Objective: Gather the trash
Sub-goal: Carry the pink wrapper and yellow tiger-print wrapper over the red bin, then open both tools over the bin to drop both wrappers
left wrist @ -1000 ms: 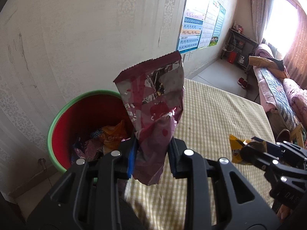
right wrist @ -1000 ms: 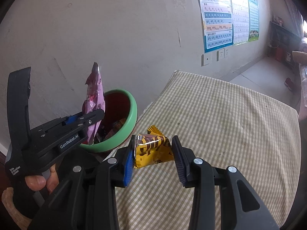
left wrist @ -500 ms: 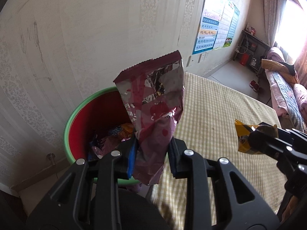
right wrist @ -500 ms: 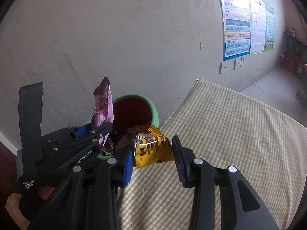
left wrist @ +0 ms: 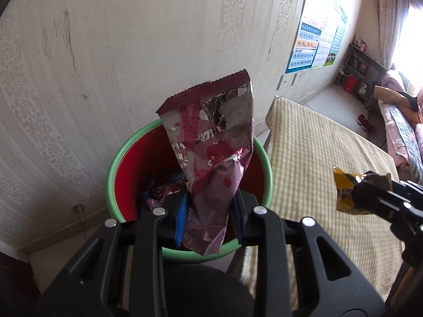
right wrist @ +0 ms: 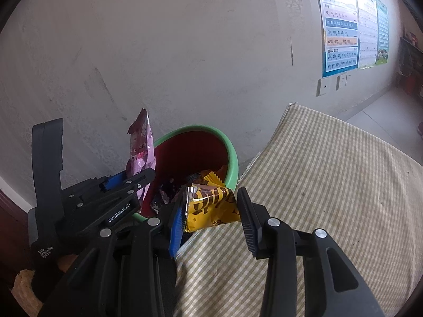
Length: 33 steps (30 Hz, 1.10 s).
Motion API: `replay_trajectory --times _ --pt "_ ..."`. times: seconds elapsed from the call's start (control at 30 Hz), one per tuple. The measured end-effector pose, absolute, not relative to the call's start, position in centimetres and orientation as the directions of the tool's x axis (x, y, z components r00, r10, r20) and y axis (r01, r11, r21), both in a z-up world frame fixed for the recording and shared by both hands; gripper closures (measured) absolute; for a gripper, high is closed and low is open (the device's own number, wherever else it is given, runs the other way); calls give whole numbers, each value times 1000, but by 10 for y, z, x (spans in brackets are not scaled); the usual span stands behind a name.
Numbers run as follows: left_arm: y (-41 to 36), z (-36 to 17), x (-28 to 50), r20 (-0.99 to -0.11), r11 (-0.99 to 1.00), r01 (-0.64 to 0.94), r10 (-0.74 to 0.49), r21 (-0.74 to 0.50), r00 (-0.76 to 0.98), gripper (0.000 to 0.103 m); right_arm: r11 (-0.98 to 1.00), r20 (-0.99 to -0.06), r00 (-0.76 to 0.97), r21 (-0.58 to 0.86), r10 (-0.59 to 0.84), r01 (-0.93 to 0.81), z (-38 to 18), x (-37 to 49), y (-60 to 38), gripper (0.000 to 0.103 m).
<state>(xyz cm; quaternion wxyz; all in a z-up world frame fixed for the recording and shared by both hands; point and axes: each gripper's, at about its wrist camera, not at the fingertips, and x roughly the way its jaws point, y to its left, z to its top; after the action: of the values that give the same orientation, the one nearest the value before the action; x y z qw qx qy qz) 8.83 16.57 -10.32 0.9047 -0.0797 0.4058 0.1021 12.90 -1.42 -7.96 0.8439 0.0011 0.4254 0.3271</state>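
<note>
A red bin with a green rim (left wrist: 124,158) stands on the floor against the wall, with several wrappers inside. My left gripper (left wrist: 208,206) is shut on a crumpled purple foil wrapper (left wrist: 208,137) that stands upright above the bin's mouth. In the right wrist view the left gripper (right wrist: 140,177) and its purple wrapper (right wrist: 140,145) sit at the bin's left rim (right wrist: 230,153). My right gripper (right wrist: 211,211) is shut on a yellow snack wrapper (right wrist: 211,203), just at the near rim of the bin beside the table's corner. The left wrist view shows this gripper (left wrist: 370,198) and yellow wrapper (left wrist: 343,192) at right.
A table under a checked cloth (right wrist: 330,185) runs off to the right of the bin. Posters (right wrist: 341,26) hang on the wall behind. A bed (left wrist: 401,121) and a shelf stand at the far end of the room. A metal stop (left wrist: 79,207) sticks up from the floor left of the bin.
Both grippers have moved left towards the bin with their wrappers. The purple wrapper now hangs over the bin's mouth, and the yellow one has come from over the table to the bin's rim.
</note>
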Motion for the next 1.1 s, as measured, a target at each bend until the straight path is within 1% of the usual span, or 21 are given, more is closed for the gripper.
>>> replay_trajectory --times 0.57,0.63,0.67,0.7,0.73,0.77,0.8,0.83,0.9,0.97,1.03,1.1 --pt "183 -111 103 -763 963 -267 150 -32 629 75 767 -712 413 274 567 -581 -77 153 16 65" --pt "186 -112 105 -761 958 -285 164 -28 628 69 756 -704 410 280 581 -591 -76 158 22 64" --pt "187 -112 105 -759 956 -291 166 -32 630 62 750 -700 406 284 588 -597 -75 160 25 61" --pt "190 -112 105 -757 953 -301 169 -38 631 55 744 -695 404 286 595 -604 -74 162 28 54" --pt "191 -113 105 -756 950 -310 176 -38 631 51 737 -687 405 286 603 -612 -73 164 31 51" --pt "193 -113 105 -754 945 -325 188 -36 629 42 732 -681 408 283 608 -619 -71 165 33 44" --pt "195 -112 103 -751 941 -336 195 -38 631 38 730 -677 410 283 611 -622 -70 166 35 39" --pt "195 -111 102 -748 938 -344 202 -38 633 37 725 -667 414 286 620 -626 -68 167 35 37" --pt "194 -108 98 -740 936 -351 212 -34 638 32 717 -641 424 300 640 -629 -63 167 30 27" --pt "191 -105 95 -728 933 -359 232 -21 645 26 710 -623 427 316 655 -629 -59 166 23 20" --pt "186 -98 90 -716 932 -360 234 -26 657 25 721 -611 449 313 651 -619 -54 164 12 19" --pt "181 -90 87 -703 935 -352 217 -50 677 20 739 -595 483 314 642 -596 -47 160 -5 19"
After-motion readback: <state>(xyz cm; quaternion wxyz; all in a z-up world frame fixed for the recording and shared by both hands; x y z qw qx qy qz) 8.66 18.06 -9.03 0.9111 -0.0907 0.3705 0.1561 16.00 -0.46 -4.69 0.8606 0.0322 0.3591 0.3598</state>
